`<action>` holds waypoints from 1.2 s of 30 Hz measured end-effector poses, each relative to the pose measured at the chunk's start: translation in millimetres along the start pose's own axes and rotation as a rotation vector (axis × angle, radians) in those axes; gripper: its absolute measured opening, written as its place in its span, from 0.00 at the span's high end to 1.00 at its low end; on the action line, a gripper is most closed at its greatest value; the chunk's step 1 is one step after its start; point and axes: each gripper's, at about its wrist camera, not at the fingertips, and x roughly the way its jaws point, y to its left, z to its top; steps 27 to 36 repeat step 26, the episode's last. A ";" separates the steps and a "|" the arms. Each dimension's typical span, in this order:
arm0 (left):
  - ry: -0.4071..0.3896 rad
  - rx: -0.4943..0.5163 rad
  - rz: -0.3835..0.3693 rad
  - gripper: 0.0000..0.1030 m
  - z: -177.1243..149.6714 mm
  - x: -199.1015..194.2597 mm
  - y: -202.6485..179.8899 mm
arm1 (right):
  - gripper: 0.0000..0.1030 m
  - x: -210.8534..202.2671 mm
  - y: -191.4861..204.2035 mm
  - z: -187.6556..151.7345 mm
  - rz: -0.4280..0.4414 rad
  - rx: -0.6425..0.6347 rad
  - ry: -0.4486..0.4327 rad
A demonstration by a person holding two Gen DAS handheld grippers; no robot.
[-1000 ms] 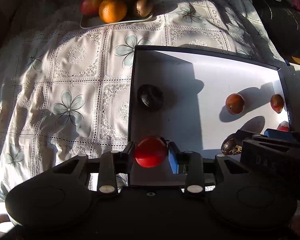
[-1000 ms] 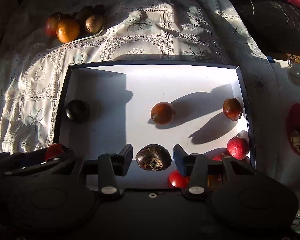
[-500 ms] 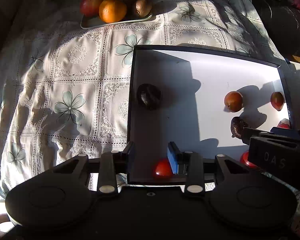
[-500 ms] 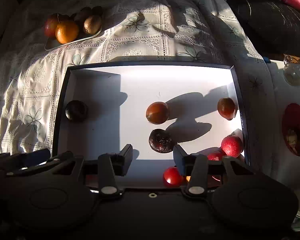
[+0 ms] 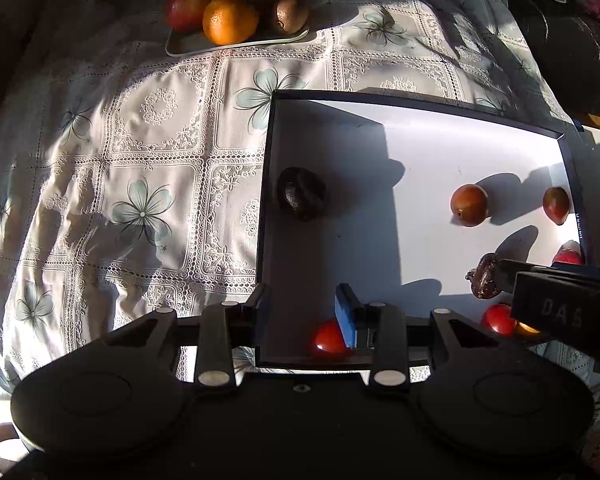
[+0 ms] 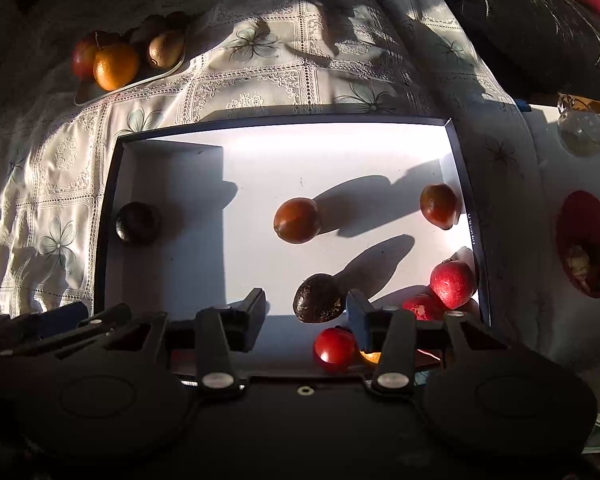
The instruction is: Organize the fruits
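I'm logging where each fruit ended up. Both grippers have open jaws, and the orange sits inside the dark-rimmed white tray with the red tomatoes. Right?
Not quite. The round orange is not in the dark-rimmed white tray; it sits on the small white plate on the lace tablecloth, beyond the tray, as the left wrist view shows. The rest holds: both grippers' jaws stand open.

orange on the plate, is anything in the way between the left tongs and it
Nothing visible blocks it. The left tongs hang open over the tray's near left corner, and only bare lace cloth lies between there and the orange at the plate's front edge. The apple and kiwi sit beside it.
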 end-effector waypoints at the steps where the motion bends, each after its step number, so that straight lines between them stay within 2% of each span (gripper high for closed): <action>1: 0.000 0.000 0.000 0.55 -0.1 0.0 -0.1 | 0.54 0.1 0.2 0.0 -0.001 0.000 0.001; 36: -0.001 0.016 -0.005 0.55 0.3 -2.4 -5.1 | 0.54 1.1 -1.1 -0.9 -0.001 0.000 0.013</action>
